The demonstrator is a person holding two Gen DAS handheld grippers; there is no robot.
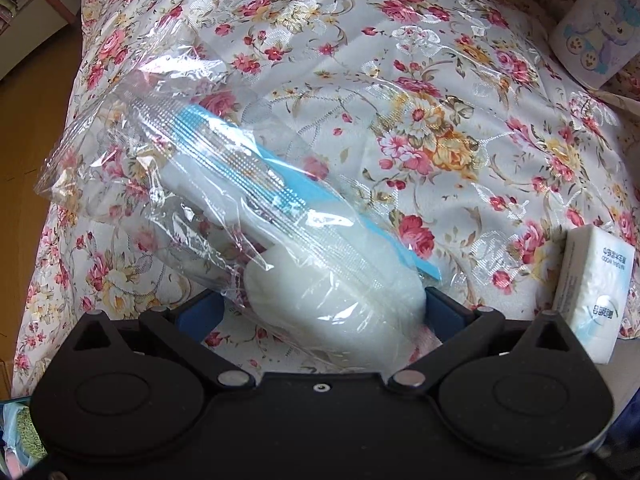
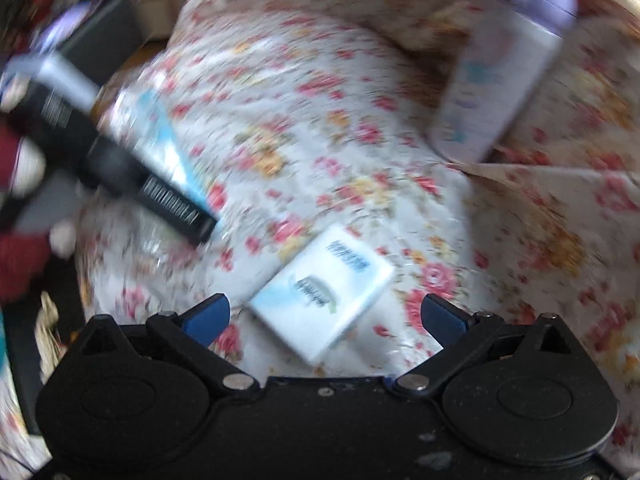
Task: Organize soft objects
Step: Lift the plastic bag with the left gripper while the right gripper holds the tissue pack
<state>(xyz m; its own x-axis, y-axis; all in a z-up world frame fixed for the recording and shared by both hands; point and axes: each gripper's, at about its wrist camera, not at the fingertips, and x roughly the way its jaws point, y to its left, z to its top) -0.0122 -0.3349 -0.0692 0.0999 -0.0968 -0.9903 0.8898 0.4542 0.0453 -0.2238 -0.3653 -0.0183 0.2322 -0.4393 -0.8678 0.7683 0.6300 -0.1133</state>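
Between the blue-padded fingers of the left tongs (image 1: 324, 308) sits a clear, crinkled plastic bag (image 1: 224, 200) holding a soft white foam-like wad (image 1: 332, 304). The bag carries a light blue strip (image 1: 280, 184) along one side and rows of fine ribbing, and its loose open end fans out toward the left edge of the bed. The white wad fills the span between the two fingers, and the right finger touches it; the left finger is partly hidden behind the plastic, so I cannot tell whether the left tongs truly pinch the bag.

Beneath it all lies a floral bedspread with pink roses and yellow blossoms on glossy white fabric (image 1: 400, 80), which covers the bed. Near the right edge of the bed in the left wrist view lies a small white rectangular tissue pack with blue print (image 1: 592, 296), well apart from the bag. At the far right corner stands a white roll wrapped in cartoon-bear paper (image 1: 596, 28).

From the right wrist view, which is heavily blurred, the right tongs (image 2: 324, 316) are spread wide, with the tissue pack (image 2: 324, 292) lying on the bedspread (image 2: 500, 264) between the fingers, touching neither as far as the blur allows. The left tongs (image 2: 176, 200) appear there as a black body at the left, with the bag's blue strip (image 2: 168, 136) beside it.
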